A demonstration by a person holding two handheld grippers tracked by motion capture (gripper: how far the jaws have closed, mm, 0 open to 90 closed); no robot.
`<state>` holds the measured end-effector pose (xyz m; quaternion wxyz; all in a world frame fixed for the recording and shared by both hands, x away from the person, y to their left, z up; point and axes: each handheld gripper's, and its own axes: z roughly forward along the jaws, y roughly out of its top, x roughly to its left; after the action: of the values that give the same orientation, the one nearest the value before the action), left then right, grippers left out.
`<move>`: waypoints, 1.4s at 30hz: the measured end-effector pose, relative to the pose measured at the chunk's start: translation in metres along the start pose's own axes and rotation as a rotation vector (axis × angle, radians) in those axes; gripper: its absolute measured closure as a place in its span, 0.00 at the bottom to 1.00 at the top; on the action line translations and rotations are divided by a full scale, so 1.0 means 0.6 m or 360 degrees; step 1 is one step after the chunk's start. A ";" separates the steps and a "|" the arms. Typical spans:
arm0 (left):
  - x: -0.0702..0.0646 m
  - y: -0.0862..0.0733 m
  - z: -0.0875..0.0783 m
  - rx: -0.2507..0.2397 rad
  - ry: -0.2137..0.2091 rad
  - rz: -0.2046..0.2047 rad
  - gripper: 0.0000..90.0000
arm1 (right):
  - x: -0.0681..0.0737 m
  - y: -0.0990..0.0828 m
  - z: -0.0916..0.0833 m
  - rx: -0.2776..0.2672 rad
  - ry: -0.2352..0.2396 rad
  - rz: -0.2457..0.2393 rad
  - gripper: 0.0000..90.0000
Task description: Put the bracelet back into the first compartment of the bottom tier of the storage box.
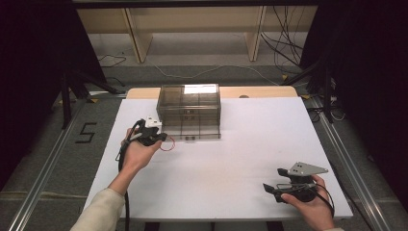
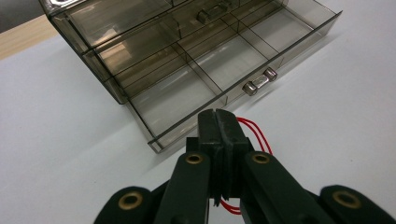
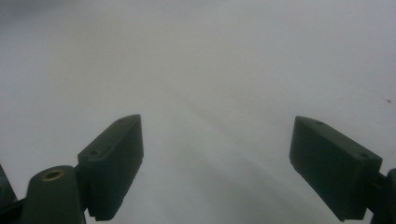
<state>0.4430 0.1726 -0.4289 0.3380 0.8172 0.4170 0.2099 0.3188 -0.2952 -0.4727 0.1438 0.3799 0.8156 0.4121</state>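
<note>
One smoky transparent plastic drawer box, its lowest drawer pulled out, compartments empty; left gripper beside it pinches one red rubber band; right gripper agape.

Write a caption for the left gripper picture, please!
Left gripper pinches a red rubber band beside the open drawer.

I work at a white table. On its far half, left of the middle, sits a smoky clear box of compartments, its lowest drawer pulled out toward me over the tabletop. The box's back edge stands near the bare wooden strip along the table's far side. The board is matte and evenly lit.
</note>
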 end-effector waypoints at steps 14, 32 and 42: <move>0.005 0.005 0.004 0.0008 0.0013 0.0004 1.00 | -0.001 0.000 0.000 -0.0003 0.0002 -0.0006 0.20; 0.012 0.013 0.011 0.0013 0.0030 0.0000 1.00 | -0.001 0.000 0.000 -0.0003 0.0003 -0.0007 0.20; 0.018 0.018 0.016 0.0015 0.0038 -0.0004 1.00 | 0.000 0.000 0.000 0.0002 0.0001 0.0000 0.20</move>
<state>0.4607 0.1733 -0.4272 0.3295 0.8157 0.4230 0.2172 0.3188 -0.2953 -0.4730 0.1434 0.3798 0.8160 0.4116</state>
